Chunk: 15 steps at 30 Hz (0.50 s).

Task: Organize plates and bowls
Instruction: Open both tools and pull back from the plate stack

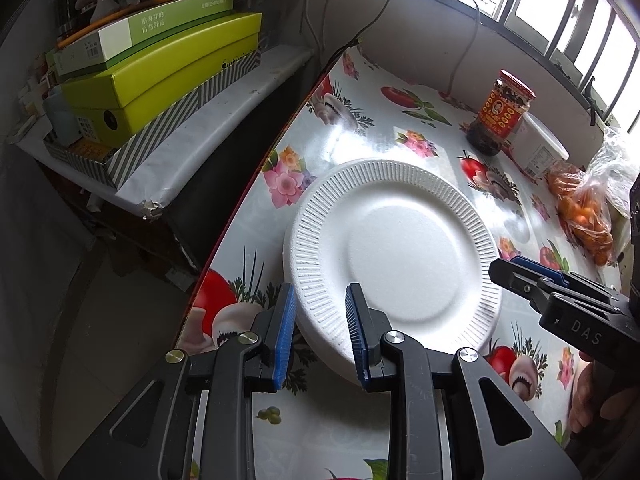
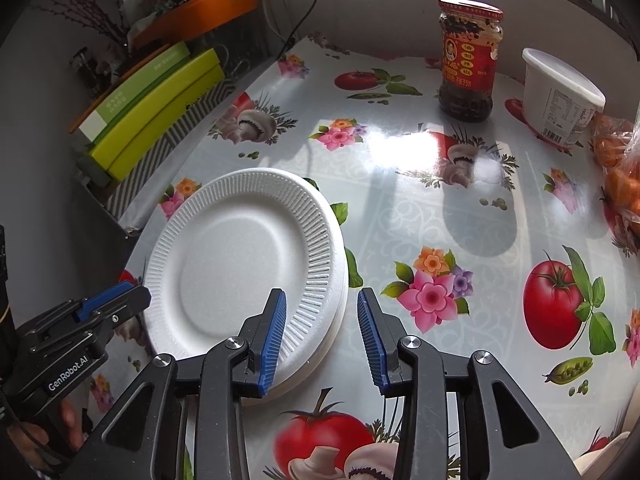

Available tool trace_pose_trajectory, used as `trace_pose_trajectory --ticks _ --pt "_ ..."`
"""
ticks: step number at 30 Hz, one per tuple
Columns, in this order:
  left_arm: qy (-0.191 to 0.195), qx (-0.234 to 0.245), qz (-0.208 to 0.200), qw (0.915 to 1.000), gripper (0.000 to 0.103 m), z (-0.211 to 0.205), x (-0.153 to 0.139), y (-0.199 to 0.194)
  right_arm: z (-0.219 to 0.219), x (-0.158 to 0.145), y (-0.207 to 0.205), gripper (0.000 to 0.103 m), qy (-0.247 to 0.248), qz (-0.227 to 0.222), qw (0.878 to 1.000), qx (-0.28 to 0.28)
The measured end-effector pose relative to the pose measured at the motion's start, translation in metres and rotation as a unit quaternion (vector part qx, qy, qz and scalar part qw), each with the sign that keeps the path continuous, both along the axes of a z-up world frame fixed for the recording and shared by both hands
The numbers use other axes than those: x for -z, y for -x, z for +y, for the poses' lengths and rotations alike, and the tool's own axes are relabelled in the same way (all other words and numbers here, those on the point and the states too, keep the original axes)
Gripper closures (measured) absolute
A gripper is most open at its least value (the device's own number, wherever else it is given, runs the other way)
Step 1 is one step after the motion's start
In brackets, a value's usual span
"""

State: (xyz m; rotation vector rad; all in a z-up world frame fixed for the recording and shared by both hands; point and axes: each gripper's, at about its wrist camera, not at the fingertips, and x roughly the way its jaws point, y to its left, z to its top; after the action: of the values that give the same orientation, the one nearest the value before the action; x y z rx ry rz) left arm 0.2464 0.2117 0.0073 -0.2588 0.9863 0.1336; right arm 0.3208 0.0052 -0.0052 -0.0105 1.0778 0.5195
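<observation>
A stack of white foam plates [image 1: 392, 256] lies on the flowered tablecloth [image 2: 440, 208], near the table's left edge. My left gripper [image 1: 320, 334] straddles the stack's near-left rim, one blue pad outside the edge and the other on top, and it looks shut on the rim. In the right wrist view the plate stack [image 2: 240, 264] sits at the left, and my right gripper [image 2: 322, 336] stands open at its right rim: the left finger hangs over the ribbed rim, the right finger over bare cloth, and neither pad presses. Each gripper shows in the other's view, at opposite rims.
A chili sauce jar [image 2: 468, 60] and a white lidded tub [image 2: 560, 96] stand at the back right. A bag of oranges [image 1: 584, 216] lies at the right edge. Green boxes [image 1: 168, 76] are stacked on a lower shelf beyond the table's left edge. A hand [image 1: 592, 392] holds the right gripper.
</observation>
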Motion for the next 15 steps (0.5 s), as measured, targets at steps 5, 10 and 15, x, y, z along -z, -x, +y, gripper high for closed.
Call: trace_pose_trajectory --ticks 5,10,15 --pt "-0.009 0.004 -0.007 0.9999 0.075 -0.006 -0.007 0.007 -0.003 -0.004 0.008 0.061 -0.004 -0.006 1.0 0.004" --pt "-0.017 0.01 -0.02 0.9996 0.075 -0.015 -0.018 0.016 -0.01 -0.014 0.021 0.056 -0.015 -0.014 1.0 0.008" --pt "-0.018 0.024 -0.032 0.999 0.075 -0.03 -0.029 0.027 -0.022 -0.026 0.038 0.054 -0.018 -0.03 0.999 0.018"
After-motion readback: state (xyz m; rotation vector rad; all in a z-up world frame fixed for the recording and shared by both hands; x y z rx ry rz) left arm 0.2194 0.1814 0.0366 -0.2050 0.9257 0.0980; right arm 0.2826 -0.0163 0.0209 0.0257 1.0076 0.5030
